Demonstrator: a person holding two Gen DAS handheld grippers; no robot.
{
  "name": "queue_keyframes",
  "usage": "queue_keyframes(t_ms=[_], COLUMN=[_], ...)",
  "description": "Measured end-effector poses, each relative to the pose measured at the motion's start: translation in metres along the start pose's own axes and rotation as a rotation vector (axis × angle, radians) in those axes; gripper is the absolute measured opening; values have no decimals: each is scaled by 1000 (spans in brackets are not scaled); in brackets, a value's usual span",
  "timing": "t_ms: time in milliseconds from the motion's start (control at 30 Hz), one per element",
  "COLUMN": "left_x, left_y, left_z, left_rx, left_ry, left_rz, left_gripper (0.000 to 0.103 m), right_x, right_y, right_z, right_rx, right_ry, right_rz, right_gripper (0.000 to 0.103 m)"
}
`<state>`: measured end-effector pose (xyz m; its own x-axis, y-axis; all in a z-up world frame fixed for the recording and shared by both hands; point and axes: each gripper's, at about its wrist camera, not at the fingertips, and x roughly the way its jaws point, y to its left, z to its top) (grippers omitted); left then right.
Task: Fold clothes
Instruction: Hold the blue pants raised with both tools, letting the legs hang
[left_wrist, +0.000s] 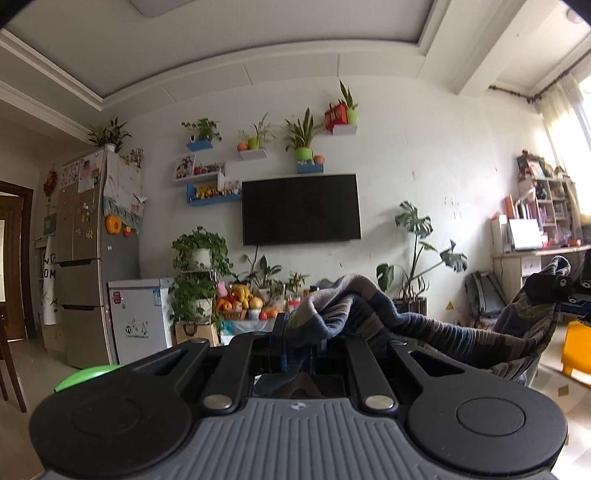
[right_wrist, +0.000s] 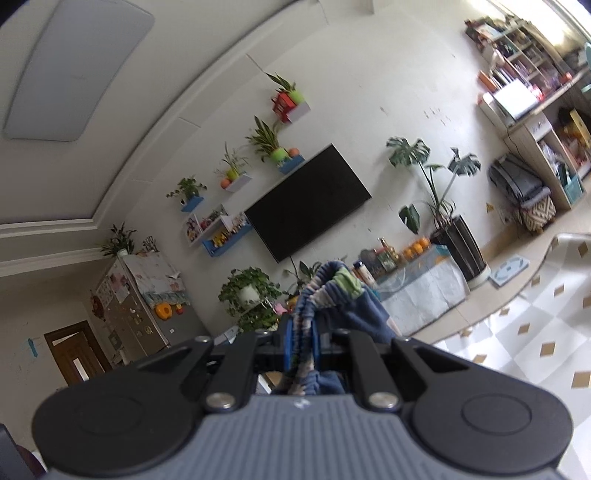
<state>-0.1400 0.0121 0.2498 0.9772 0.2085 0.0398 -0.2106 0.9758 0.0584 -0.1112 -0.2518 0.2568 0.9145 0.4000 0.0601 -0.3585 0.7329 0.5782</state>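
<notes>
Left claw (left_wrist: 295, 332) and right claw (right_wrist: 301, 339), each clamped on an edge of the striped blue-grey knitted garment (left_wrist: 443, 332), hold it aloft at lower centre of both views, facing the wall-mounted black television (left_wrist: 301, 208). The cloth sags rightward between the claws in the left view. Risk: a thin bunched edge may slip from either grip, dropping the garment.
</notes>
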Motion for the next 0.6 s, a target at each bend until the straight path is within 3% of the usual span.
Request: queue_keyframes(t_ms=[267,600], left_x=[-22,-37], left_y=[11,24], left_z=[31,49], left_rx=[-16,-29], left_ry=[-75,-129], left_rz=[-1,20], left_gripper=[9,9], right_x=[-24,-41], right_y=[41,73], right_z=[33,50], right_rx=[-55,-97], right_ry=[-64,-95], right_rz=[41,61], right_gripper=[9,9])
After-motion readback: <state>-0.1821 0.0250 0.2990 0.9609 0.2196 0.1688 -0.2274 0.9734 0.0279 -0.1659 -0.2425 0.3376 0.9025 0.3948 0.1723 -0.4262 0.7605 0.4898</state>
